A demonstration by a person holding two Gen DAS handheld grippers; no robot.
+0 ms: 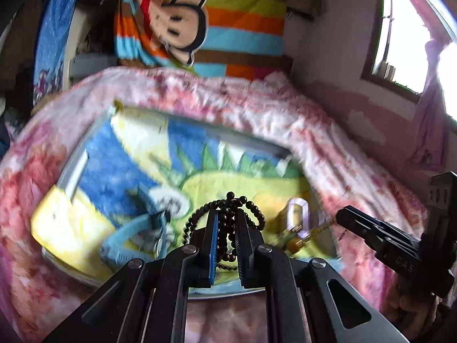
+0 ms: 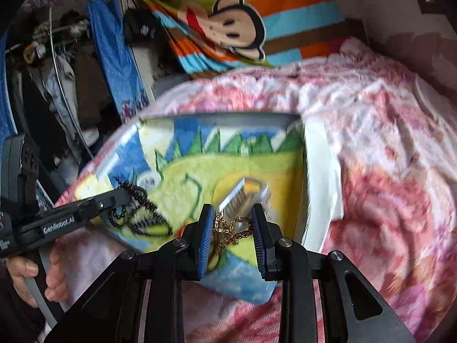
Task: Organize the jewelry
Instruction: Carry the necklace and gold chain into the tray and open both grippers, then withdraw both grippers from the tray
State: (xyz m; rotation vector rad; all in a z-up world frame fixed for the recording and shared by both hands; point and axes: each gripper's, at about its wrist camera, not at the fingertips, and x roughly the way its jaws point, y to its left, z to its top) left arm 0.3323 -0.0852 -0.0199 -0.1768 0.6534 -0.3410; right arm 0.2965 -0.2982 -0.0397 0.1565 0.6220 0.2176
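Note:
My left gripper (image 1: 227,214) is shut on a dark bead necklace (image 1: 228,204), whose loops hang around the fingers above a colourful cartoon mat (image 1: 120,160). It also shows at the left of the right wrist view (image 2: 121,193), with the beads (image 2: 140,197) dangling from it. My right gripper (image 2: 232,214) has its jaws partly apart, with a gold chain (image 2: 231,227) draped between the pads. In the left wrist view the right gripper (image 1: 341,215) holds the chain (image 1: 320,228) by its tip. A blurred open jewelry box (image 2: 242,194) lies just beyond.
The mat lies on a white tray (image 2: 320,171) on a pink floral bedspread (image 1: 328,143). A light blue band (image 1: 128,228) and a small clear box (image 1: 298,214) lie on the mat. A striped monkey blanket (image 1: 200,20) hangs behind; a window (image 1: 414,28) is right.

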